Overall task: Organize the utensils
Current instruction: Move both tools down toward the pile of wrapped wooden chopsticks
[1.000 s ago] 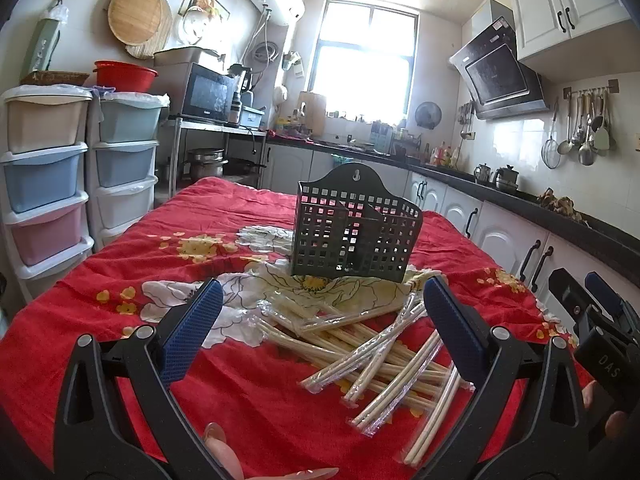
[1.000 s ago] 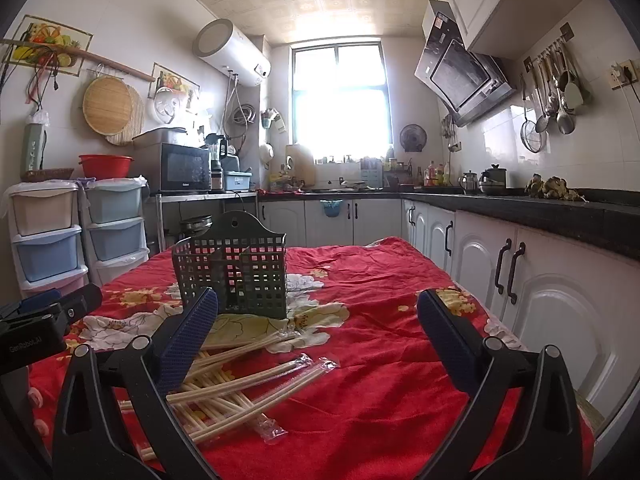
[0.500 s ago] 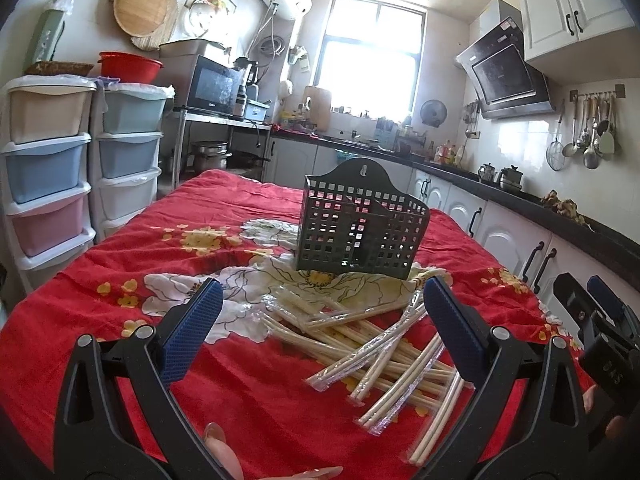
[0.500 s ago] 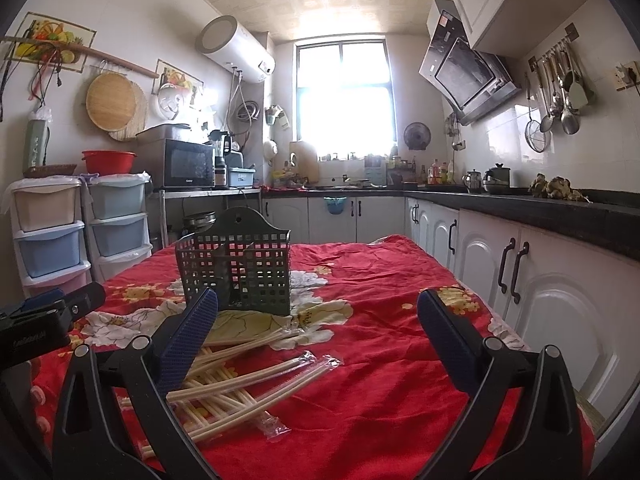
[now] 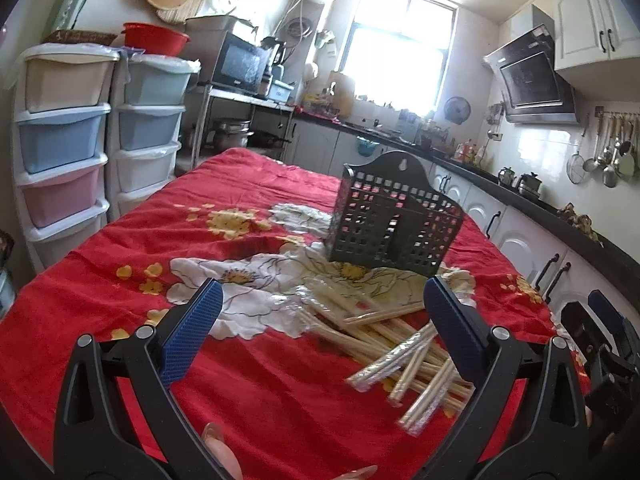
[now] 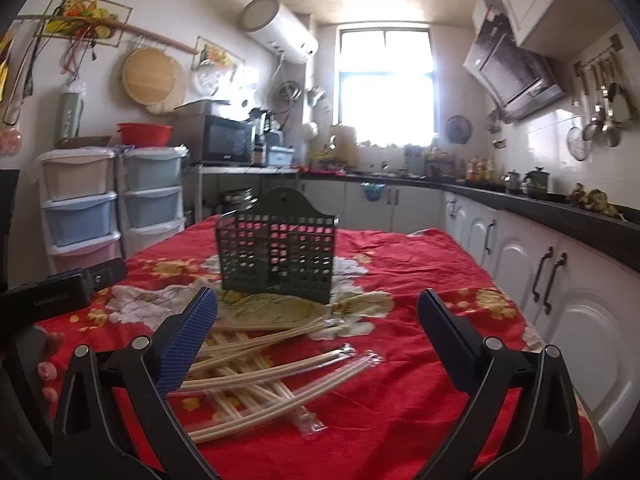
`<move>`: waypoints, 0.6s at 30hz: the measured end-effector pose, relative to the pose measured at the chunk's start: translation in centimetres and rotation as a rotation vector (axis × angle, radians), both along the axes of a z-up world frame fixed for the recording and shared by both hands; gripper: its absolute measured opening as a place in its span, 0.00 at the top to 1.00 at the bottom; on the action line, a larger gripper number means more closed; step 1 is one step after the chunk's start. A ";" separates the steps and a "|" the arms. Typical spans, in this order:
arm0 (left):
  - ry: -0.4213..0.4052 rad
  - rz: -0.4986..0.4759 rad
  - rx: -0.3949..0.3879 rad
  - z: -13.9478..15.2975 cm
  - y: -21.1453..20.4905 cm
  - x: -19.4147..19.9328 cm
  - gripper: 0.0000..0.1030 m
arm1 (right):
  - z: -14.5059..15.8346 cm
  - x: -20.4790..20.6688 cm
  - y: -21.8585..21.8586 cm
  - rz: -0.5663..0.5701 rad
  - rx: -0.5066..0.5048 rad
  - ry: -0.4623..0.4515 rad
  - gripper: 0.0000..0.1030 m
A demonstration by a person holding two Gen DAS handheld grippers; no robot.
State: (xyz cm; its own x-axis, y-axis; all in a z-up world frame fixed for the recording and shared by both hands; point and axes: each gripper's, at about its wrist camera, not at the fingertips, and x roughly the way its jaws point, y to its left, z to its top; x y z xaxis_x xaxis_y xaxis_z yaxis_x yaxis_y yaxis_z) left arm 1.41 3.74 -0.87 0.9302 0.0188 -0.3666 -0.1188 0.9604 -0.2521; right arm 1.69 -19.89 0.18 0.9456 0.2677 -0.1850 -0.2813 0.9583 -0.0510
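Hovering over the red floral tablecloth (image 5: 280,380), we see bare cloth at its left side. Our dark perforated plastic utensil basket (image 6: 276,250) stands upright mid-table, the heap of plastic-wrapped pale chopsticks (image 6: 256,360) just before it. Our left gripper (image 5: 320,332) and right gripper (image 6: 316,332) gape wide, holding nothing.

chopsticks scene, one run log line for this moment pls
left gripper: open | right gripper: open | chopsticks: loose on cloth | basket: upright
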 end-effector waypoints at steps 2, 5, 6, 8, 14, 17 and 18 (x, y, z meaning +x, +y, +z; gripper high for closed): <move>0.012 0.003 -0.001 0.0 0.5 0.2 0.10 | 0.2 0.4 0.2 0.026 -0.010 0.014 0.06; 0.024 -0.005 -0.023 0.1 1.2 0.5 0.10 | 0.6 1.1 0.5 0.056 -0.018 0.040 0.06; 0.027 -0.014 -0.036 0.2 1.5 0.6 0.10 | 0.8 1.3 0.6 0.061 -0.018 0.047 0.06; 0.033 -0.029 -0.053 0.4 1.8 0.9 0.10 | 1.0 1.9 0.7 0.065 -0.012 0.065 0.06; 0.062 -0.074 -0.090 0.8 2.2 2.1 0.10 | 2.0 3.1 1.1 0.067 -0.029 0.069 0.06; 0.085 -0.097 -0.103 0.9 2.1 3.1 0.10 | 2.5 3.8 1.2 0.071 -0.026 0.075 0.06; 0.091 -0.109 -0.109 0.9 2.1 3.4 0.10 | 2.7 4.1 1.2 0.070 -0.023 0.084 0.06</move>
State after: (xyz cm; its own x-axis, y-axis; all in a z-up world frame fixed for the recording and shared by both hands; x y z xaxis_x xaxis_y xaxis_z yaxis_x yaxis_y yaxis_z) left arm 4.77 5.88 0.03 0.8876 -0.1245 -0.4434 -0.0427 0.9363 -0.3485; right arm 5.83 -18.72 2.84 0.9057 0.3274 -0.2693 -0.3517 0.9350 -0.0460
